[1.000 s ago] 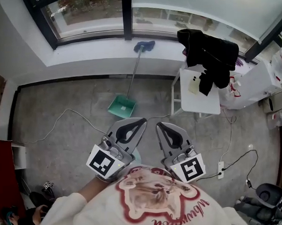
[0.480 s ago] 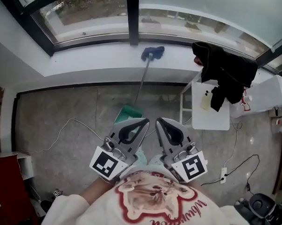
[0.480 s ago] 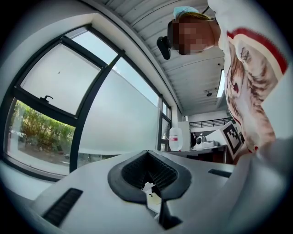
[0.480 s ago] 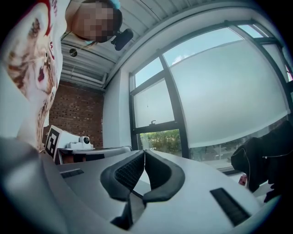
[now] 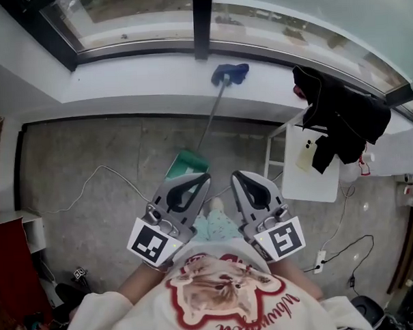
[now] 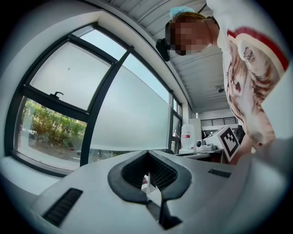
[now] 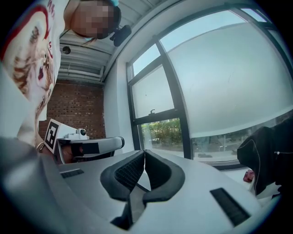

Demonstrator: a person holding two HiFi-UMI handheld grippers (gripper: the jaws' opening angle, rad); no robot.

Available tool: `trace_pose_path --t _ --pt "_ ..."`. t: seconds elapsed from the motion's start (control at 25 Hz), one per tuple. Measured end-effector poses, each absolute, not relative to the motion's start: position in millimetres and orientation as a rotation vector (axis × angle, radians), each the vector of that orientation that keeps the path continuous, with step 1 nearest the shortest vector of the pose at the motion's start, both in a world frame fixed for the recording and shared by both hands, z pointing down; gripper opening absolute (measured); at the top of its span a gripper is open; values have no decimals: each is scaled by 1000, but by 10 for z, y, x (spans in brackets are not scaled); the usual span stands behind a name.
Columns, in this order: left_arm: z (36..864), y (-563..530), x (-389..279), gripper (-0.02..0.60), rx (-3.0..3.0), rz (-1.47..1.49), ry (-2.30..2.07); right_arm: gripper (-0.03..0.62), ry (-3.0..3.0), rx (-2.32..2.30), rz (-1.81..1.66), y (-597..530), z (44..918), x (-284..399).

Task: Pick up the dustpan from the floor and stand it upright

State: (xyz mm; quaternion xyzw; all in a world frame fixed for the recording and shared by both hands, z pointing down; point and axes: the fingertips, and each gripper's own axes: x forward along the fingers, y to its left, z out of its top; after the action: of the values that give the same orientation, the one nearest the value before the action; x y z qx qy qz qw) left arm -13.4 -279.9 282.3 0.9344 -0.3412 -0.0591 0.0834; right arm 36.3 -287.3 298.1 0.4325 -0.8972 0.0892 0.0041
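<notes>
The green dustpan (image 5: 185,162) lies on the concrete floor. Its long grey handle (image 5: 211,116) leans up to the white window sill, ending in a blue grip (image 5: 230,74). My left gripper (image 5: 205,176) is shut with nothing in it, and its tips sit just in front of the pan's near edge, covering part of it. Beside it my right gripper (image 5: 235,174) is also shut with nothing held, right of the pan. In the left gripper view the jaws (image 6: 147,153) meet, facing the window. The right gripper view shows its jaws (image 7: 144,152) closed likewise. Neither gripper view shows the dustpan.
A small white table (image 5: 308,173) stands right of the dustpan, with a black garment (image 5: 341,114) draped over it. A thin cable (image 5: 91,179) snakes over the floor at left. A power strip (image 5: 319,264) lies at the lower right. The sill (image 5: 120,69) and window wall close the far side.
Both grippers and the person have moved toward the window. The dustpan now lies right at the left gripper's tips instead of well ahead. Both grippers stayed shut.
</notes>
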Motion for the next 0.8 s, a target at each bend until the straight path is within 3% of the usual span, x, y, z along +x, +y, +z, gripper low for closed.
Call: trace_pose_path --t 0.56,0.6,0.68,0.8 --pt "3636 -3435 -230 20 2635 -134 -1143 26 -2714 1197 312 -4192 4285 533" --pt "3701 -3443 -251 19 2626 -127 -1154 41 -2695 1217 338 -4308 4404 555" --pt "3833 -3469 -288 19 2595 -122 -1183 188 -2665 1229 351 -4524 4637 565" --pt "4007 -3523 -317 20 2552 -130 -1218 190 -2642 1187 332 -4764 5034 535"
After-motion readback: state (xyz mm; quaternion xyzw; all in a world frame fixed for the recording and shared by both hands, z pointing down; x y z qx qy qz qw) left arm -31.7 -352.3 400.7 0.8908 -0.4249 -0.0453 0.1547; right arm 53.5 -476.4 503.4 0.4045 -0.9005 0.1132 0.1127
